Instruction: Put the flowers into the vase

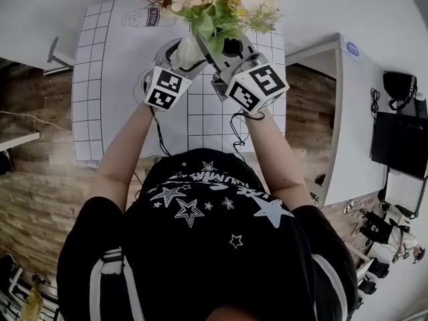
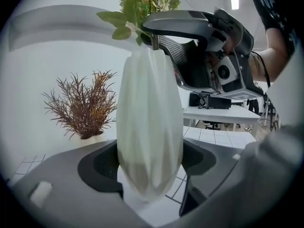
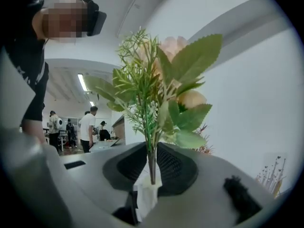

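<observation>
My left hand-held gripper (image 2: 149, 172), forearm (image 1: 124, 149) outstretched, clamps the vase (image 2: 149, 118) upright in wide jaws. My right hand-held gripper (image 3: 152, 167), just above it, narrowly pinches the flowers (image 3: 161, 94) by their stems.

Your left tool (image 2: 149, 175) clasps a white faceted vase (image 2: 149, 122) by its sides. At its mouth, your right tool (image 2: 154, 39) holds green leafy flower stems (image 2: 137, 8). A reddish-brown dried plant (image 2: 85, 106) stands behind, left.
</observation>
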